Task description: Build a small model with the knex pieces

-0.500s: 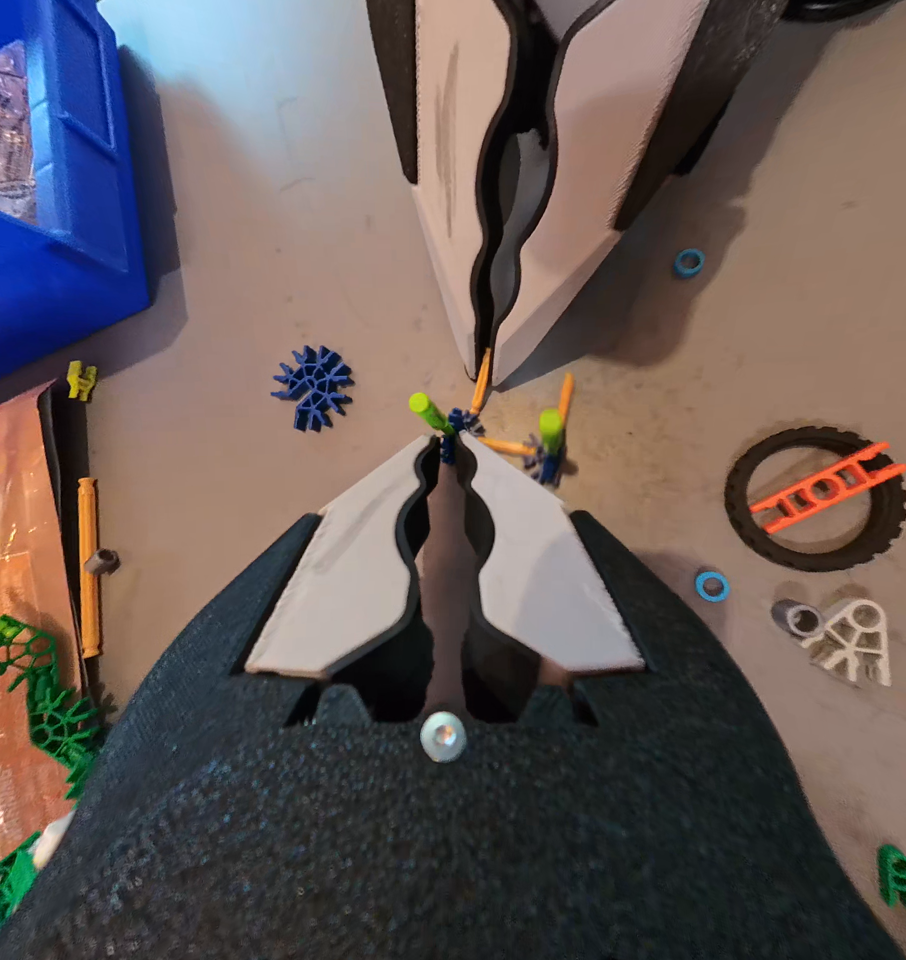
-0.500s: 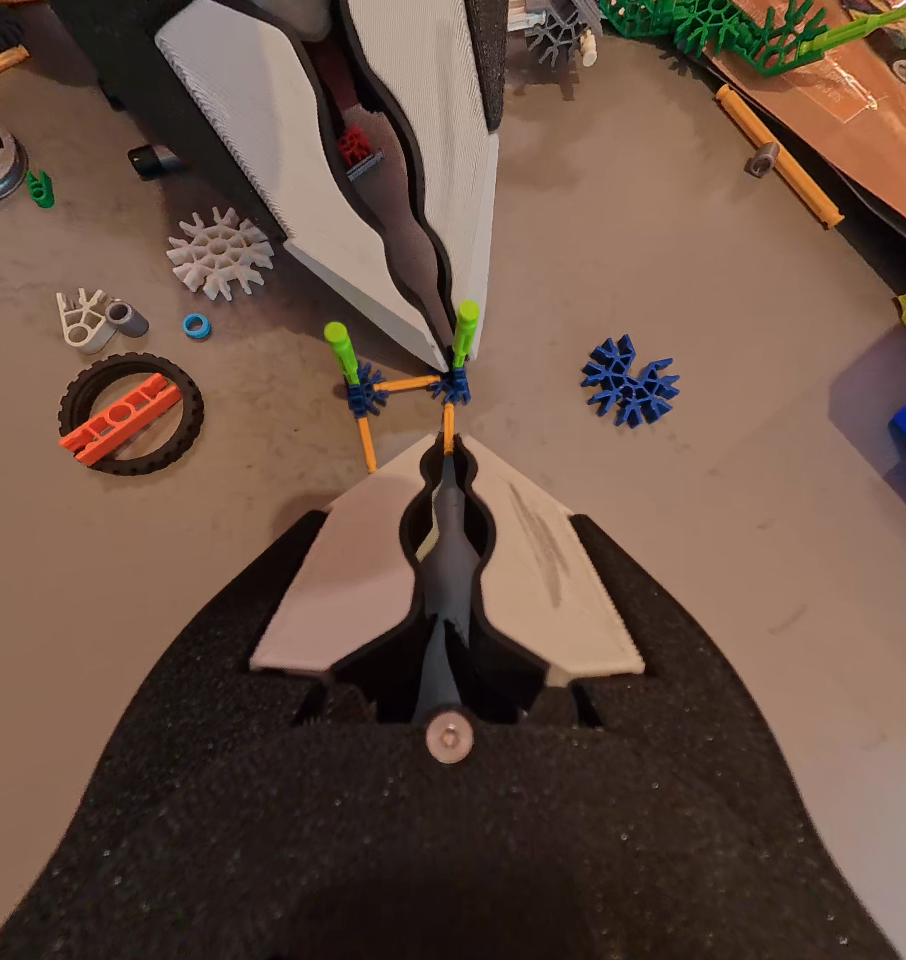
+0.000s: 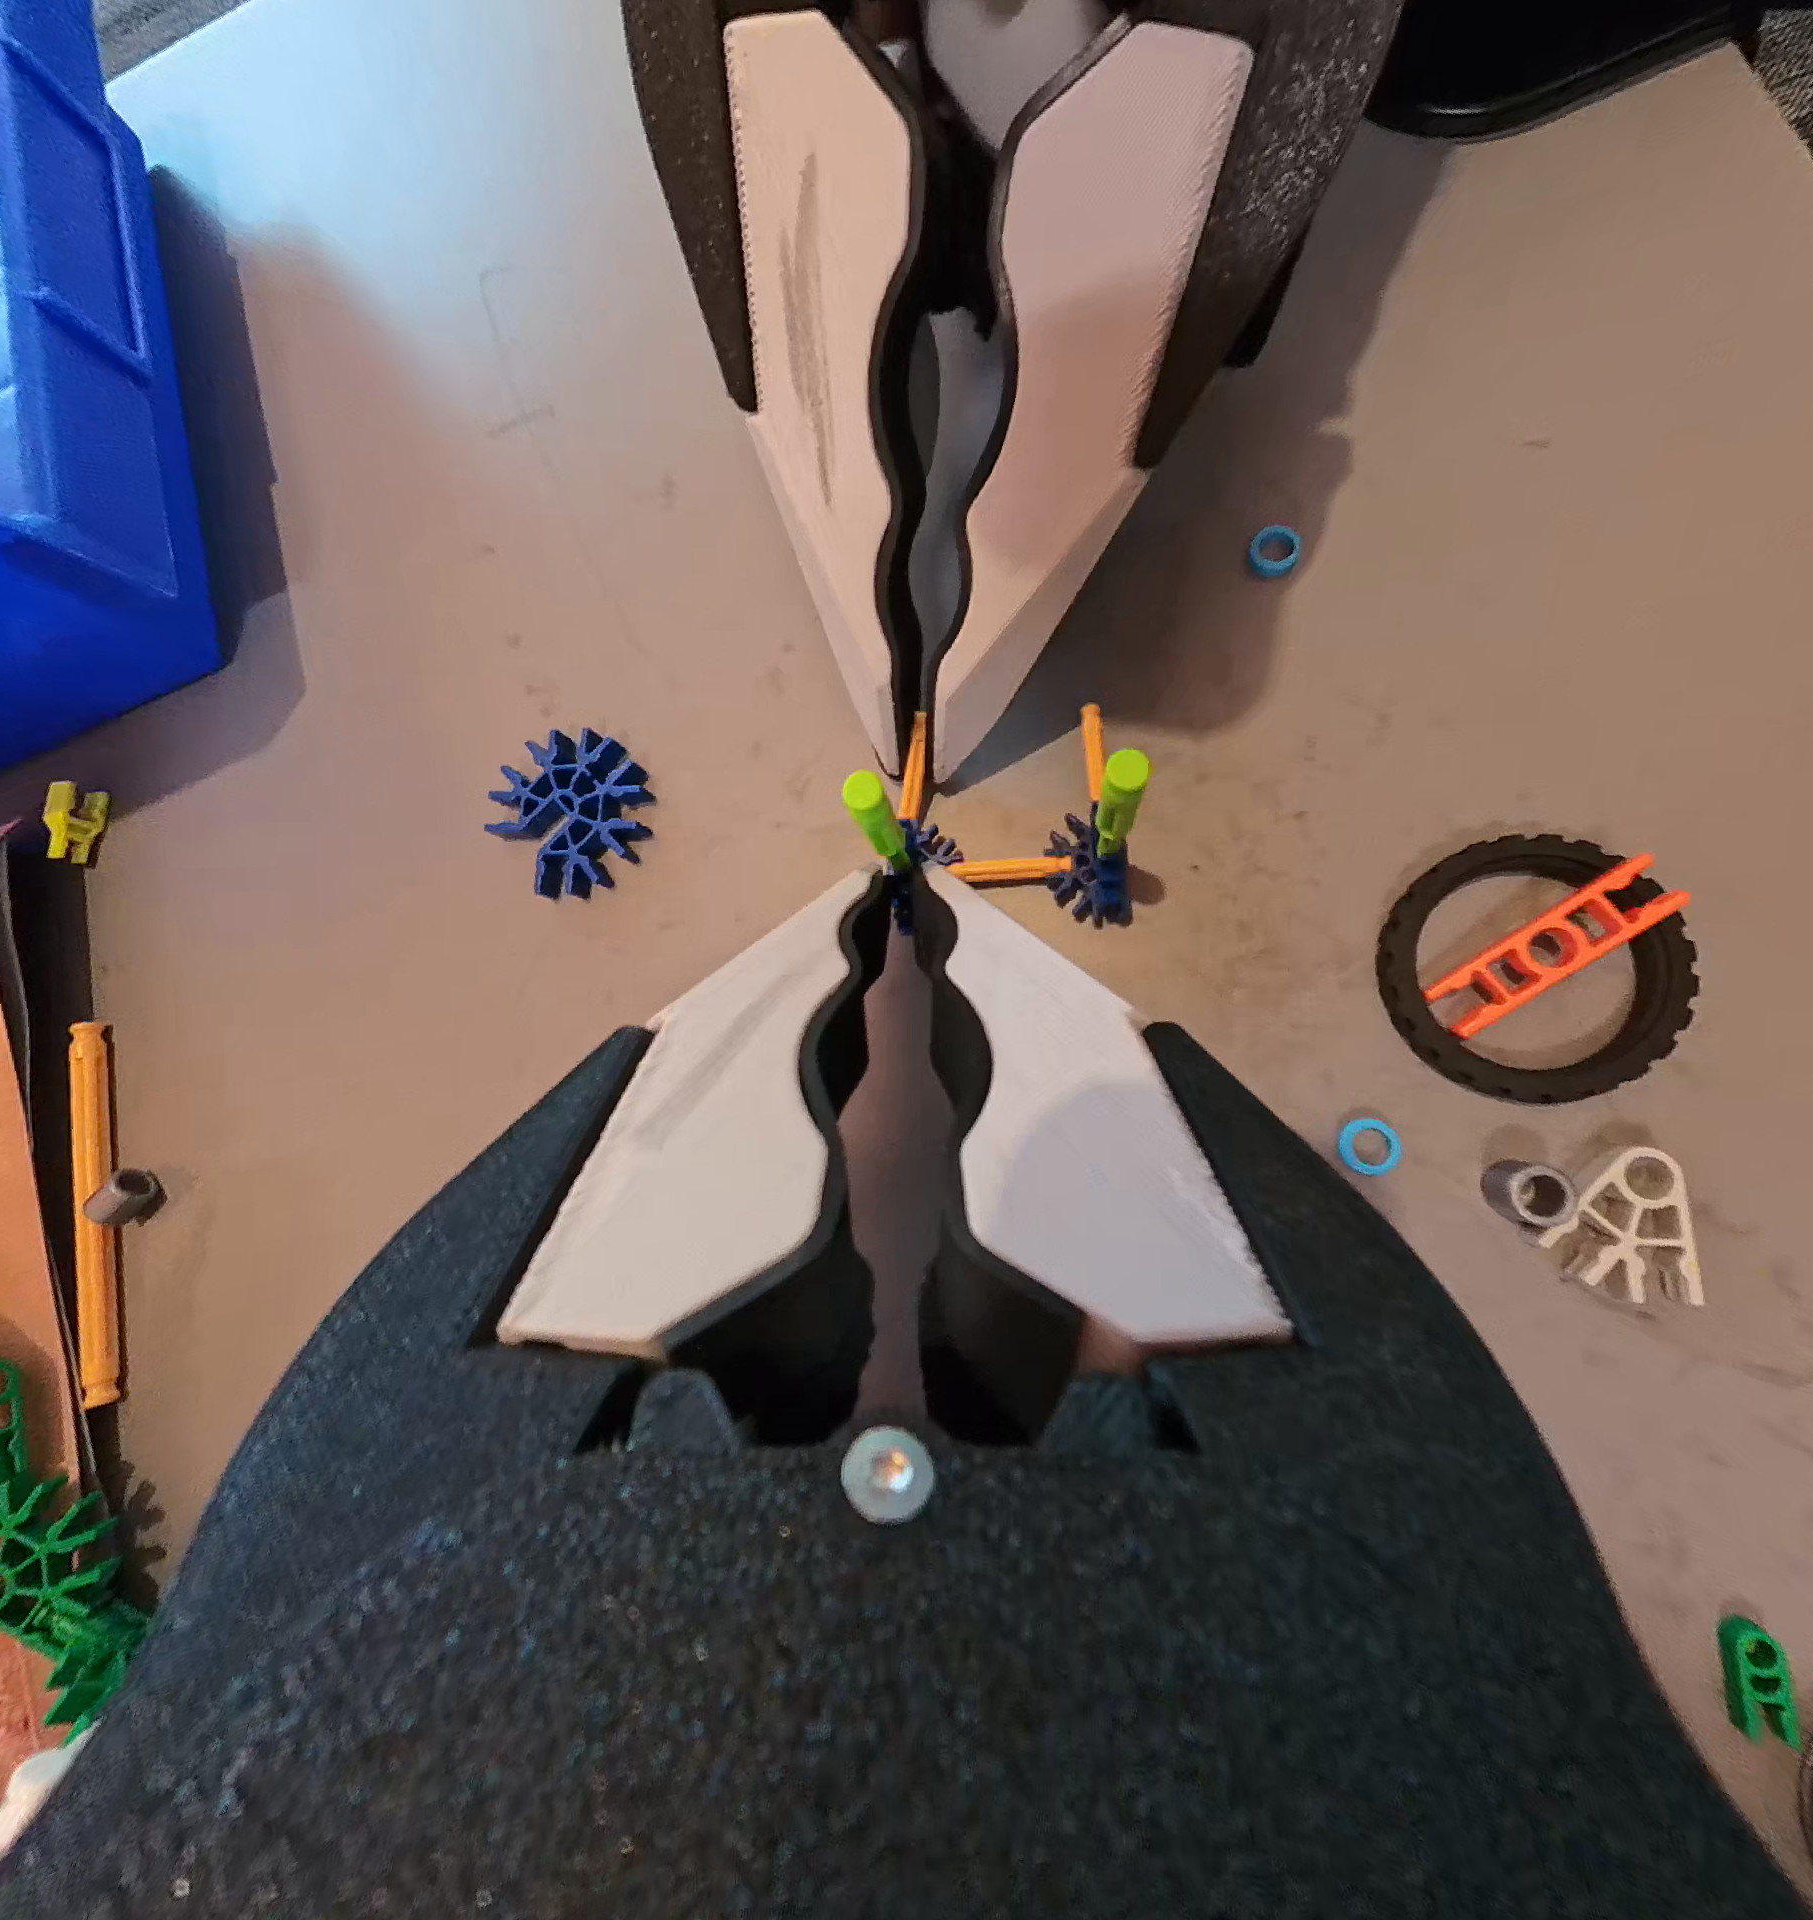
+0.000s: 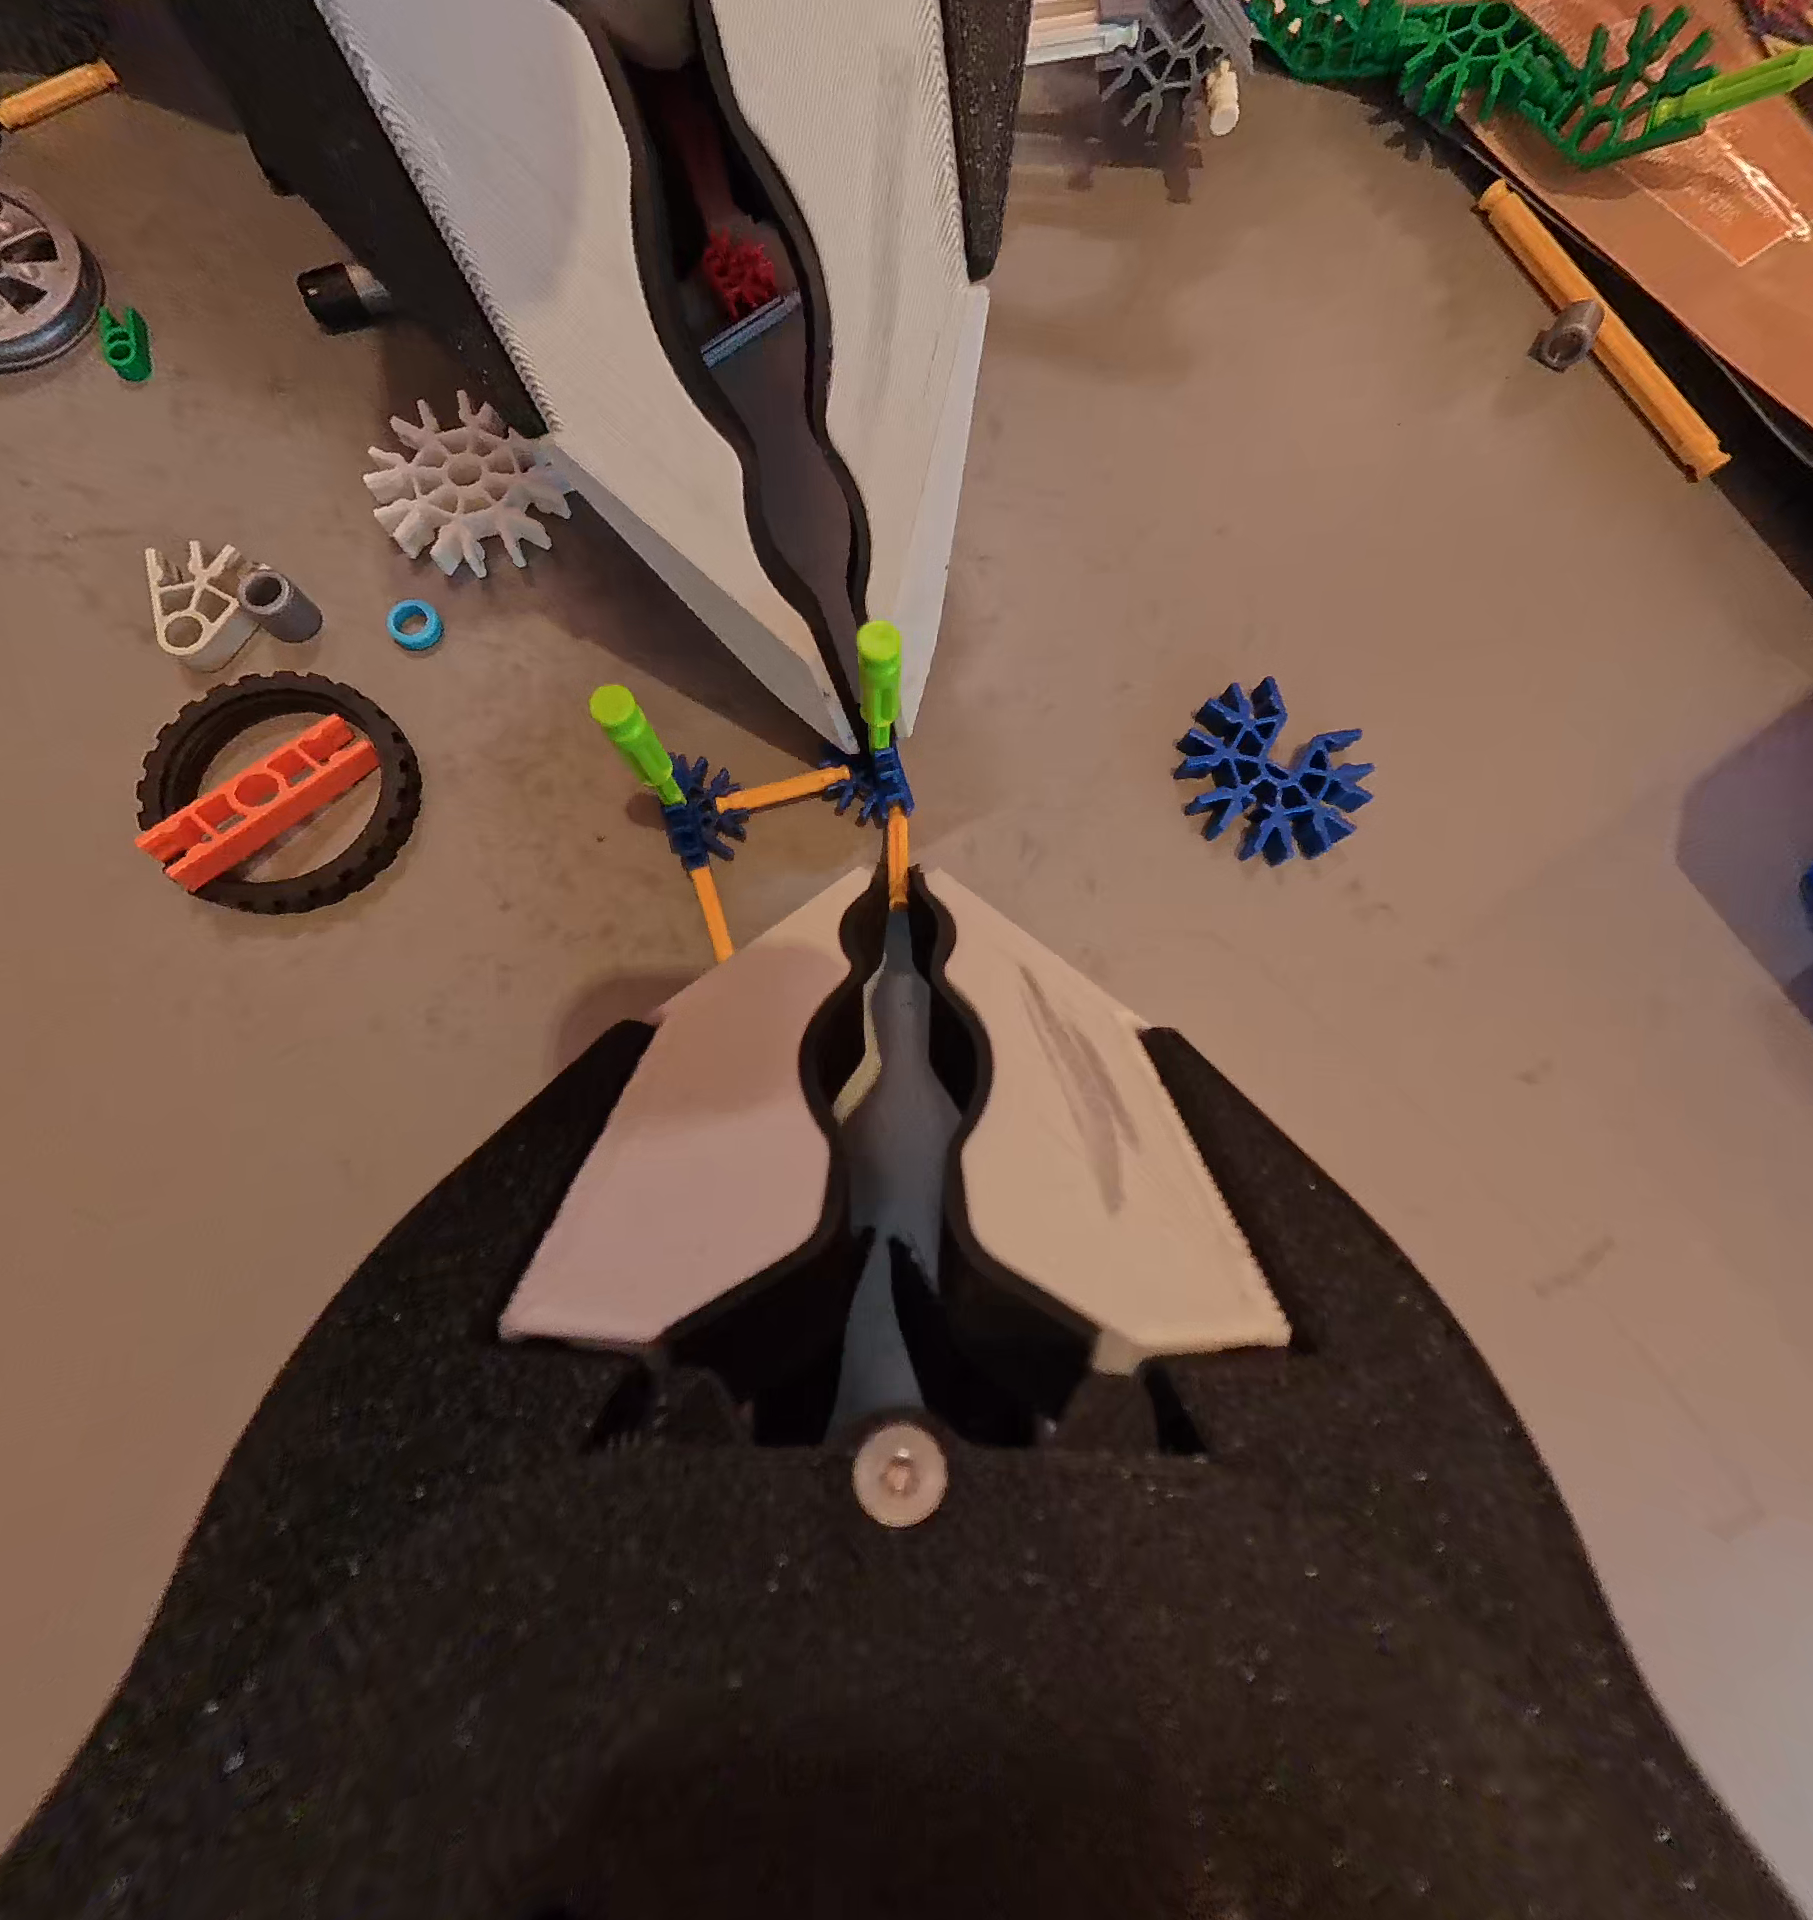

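A small toy assembly lies on the table: two blue connectors [image 3: 1089, 883] joined by a short orange rod [image 3: 1006, 868], each with an upright lime green rod [image 3: 1120, 800]. My left gripper [image 3: 902, 894] is shut on the nearer blue connector [image 3: 917, 844]; it shows from the far side in the right wrist view [image 4: 871, 740]. My right gripper [image 4: 897, 885] is shut on the orange rod [image 4: 897, 847] that sticks out of that same connector [image 4: 881, 784]. It faces the left gripper tip to tip in the left wrist view [image 3: 917, 750].
A loose blue snowflake connector [image 3: 569, 810] lies left of the assembly. A black tyre [image 3: 1401, 966] with an orange piece, blue rings [image 3: 1367, 1146] and a white connector [image 3: 1634, 1236] lie to the right. A blue bin [image 3: 50, 416], a long orange rod [image 3: 91, 1210] and green pieces [image 3: 19, 1548] are at the left. Both grippers' tips are close together, under 4 cm apart.
The right gripper has swung round to face the left one more squarely, still shut on the orange rod. The assembly has turned slightly with it.
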`<state>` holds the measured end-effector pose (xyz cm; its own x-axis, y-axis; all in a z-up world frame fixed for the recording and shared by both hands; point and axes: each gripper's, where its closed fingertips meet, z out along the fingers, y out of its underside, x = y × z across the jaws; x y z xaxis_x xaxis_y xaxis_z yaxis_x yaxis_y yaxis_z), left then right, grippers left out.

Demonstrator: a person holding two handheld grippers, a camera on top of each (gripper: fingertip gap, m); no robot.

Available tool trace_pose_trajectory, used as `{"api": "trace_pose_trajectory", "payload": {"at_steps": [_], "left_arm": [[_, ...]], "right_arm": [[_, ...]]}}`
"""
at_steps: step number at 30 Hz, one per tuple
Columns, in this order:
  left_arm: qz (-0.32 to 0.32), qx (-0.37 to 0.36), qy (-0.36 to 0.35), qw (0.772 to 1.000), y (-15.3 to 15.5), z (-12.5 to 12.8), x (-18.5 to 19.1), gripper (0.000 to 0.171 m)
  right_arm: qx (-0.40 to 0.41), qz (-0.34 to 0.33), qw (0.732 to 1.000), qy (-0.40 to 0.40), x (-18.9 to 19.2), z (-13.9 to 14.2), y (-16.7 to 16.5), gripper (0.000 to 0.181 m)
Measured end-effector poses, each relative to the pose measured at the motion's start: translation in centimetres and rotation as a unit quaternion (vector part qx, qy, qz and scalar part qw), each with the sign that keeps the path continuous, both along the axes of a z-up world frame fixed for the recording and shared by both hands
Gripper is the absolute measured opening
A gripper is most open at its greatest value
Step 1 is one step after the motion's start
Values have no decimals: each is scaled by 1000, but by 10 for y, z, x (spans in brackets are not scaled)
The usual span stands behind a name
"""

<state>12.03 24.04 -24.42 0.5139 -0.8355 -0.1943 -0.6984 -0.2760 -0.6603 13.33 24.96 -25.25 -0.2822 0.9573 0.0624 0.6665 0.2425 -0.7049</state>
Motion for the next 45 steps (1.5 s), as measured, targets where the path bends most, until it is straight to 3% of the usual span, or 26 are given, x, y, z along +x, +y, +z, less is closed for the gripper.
{"api": "trace_pose_trajectory", "payload": {"at_steps": [45], "left_arm": [[-43, -32, 26, 998, 3, -3, 11, 1]], "right_arm": [[13, 31, 999, -10, 9, 0, 2, 8]]}}
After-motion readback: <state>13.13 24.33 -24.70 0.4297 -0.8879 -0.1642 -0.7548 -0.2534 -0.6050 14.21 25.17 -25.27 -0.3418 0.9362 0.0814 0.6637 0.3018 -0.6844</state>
